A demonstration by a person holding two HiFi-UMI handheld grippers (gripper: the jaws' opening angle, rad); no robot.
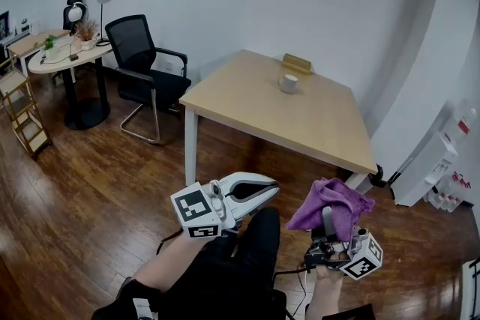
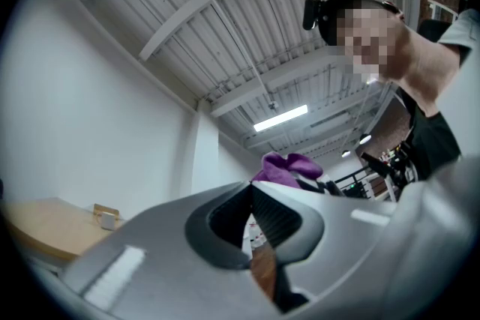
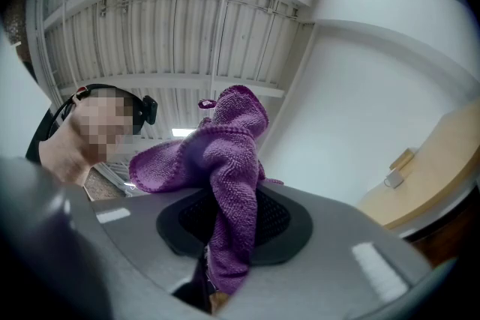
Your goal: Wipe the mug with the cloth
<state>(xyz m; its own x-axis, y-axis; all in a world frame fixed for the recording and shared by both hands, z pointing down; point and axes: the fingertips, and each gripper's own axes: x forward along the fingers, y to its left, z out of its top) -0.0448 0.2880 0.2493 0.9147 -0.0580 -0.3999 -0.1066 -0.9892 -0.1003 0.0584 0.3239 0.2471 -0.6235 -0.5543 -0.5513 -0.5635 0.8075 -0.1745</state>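
The right hand-held gripper [image 3: 229,236] is clenched on the purple cloth [image 3: 225,161], which bunches above its jaws. Beside it, the left hand-held gripper [image 1: 271,189] is clenched and empty. Well beyond both, the white mug [image 1: 289,83] stands on the desk [image 1: 315,124].

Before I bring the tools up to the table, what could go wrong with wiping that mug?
1. The mug stands unheld on the far part of the table. The left tool is shut and empty, so a one-handed wipe may push or tip the mug.
2. The right tool pinches only a fold of the cloth; the loose bunch could slip out under pressure.
3. The wooden block just behind the mug could get knocked.
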